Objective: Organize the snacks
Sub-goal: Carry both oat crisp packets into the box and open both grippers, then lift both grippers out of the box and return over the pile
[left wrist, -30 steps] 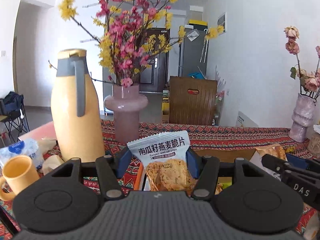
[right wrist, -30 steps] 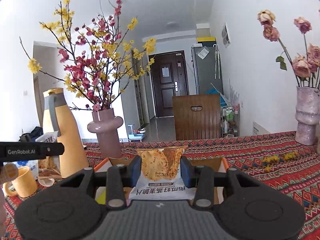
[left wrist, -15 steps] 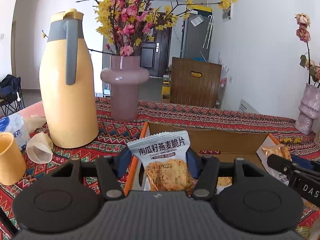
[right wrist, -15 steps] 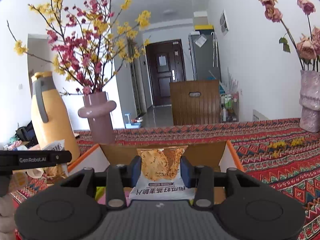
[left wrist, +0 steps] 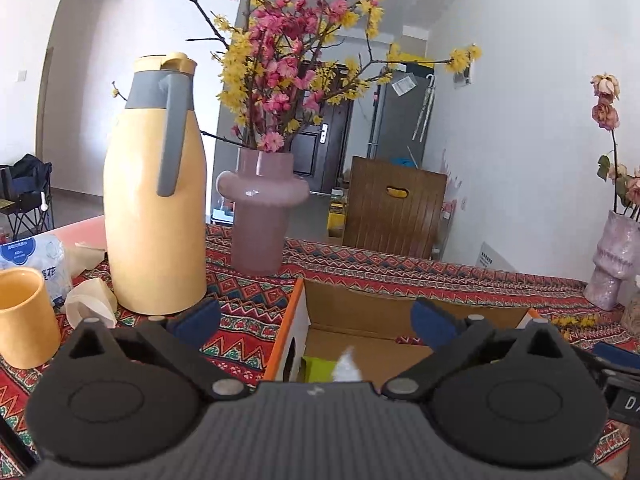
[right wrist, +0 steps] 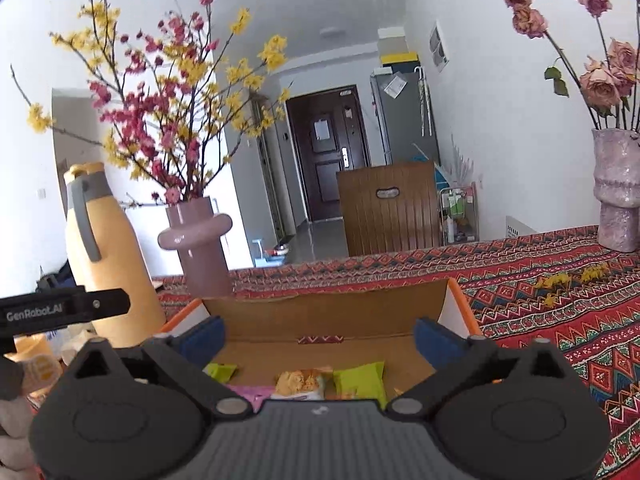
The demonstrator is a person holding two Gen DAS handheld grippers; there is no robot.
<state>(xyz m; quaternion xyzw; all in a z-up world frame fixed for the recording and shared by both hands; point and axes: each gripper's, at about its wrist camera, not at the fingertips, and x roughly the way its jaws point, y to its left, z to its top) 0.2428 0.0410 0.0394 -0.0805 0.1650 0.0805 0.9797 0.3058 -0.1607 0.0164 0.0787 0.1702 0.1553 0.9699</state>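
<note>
A: Several snack packets already lie in the cardboard box: two green packets, a pink one and a cracker packet in the middle of its floor. I'd judge the sorting well under way.

B: And the grippers?

A: Both hover over the box. The left gripper and right gripper are spreading their jaws wide, and nothing sits between the blue pads. A blurred white packet shows low in the left view; whether it has landed I can't tell.

B: What's left?

A: No loose snacks are clearly visible on the tablecloth, so I can't say.

B: Room to move?

A: Tight on the left: the yellow jug, pink vase and cup stand near the box's orange edge. The right side is open cloth up to the far vase.
</note>
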